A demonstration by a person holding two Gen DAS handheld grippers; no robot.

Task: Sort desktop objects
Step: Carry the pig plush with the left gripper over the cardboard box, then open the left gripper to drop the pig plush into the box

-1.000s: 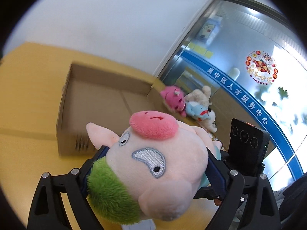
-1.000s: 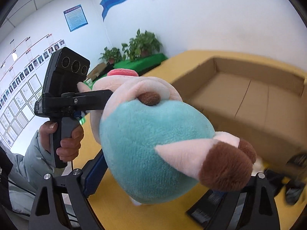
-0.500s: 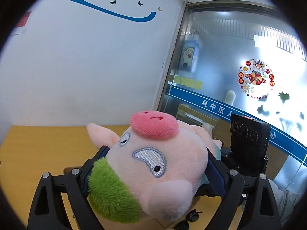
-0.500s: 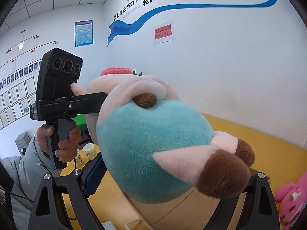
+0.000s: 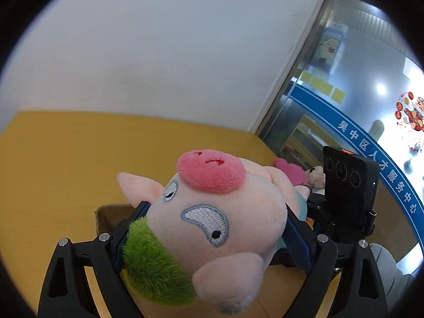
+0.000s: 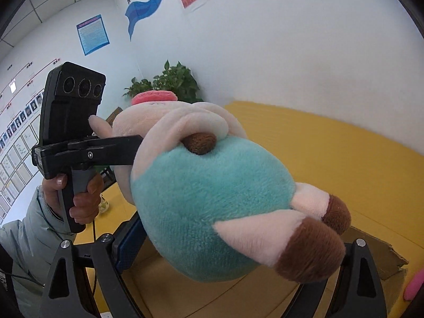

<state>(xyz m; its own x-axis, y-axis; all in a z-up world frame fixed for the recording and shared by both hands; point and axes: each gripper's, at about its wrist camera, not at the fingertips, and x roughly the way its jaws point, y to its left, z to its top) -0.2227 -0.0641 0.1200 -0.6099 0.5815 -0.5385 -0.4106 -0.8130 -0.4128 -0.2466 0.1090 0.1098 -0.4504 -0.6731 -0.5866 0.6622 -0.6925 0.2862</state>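
Observation:
A plush pig (image 5: 212, 228) with a pink snout, green hair tuft and teal body is held in the air by both grippers. My left gripper (image 5: 209, 238) is shut on its head. My right gripper (image 6: 228, 241) is shut on its teal body (image 6: 206, 212), legs pointing right. Each gripper shows in the other's view: the right one at the right of the left wrist view (image 5: 347, 193), the left one at the left of the right wrist view (image 6: 76, 137). An open cardboard box (image 5: 111, 217) lies below on the yellow table (image 5: 66, 164), mostly hidden by the pig.
More plush toys, a pink one (image 5: 290, 172) and a white one (image 5: 315, 177), lie at the table's far right. A box edge (image 6: 379, 254) and a pink toy (image 6: 413, 283) show lower right in the right wrist view. White wall behind; potted plants (image 6: 169, 82) beyond the table.
Both grippers, still holding the pig, have tilted back down after swinging up; the table and box corner are back in view under the pig.

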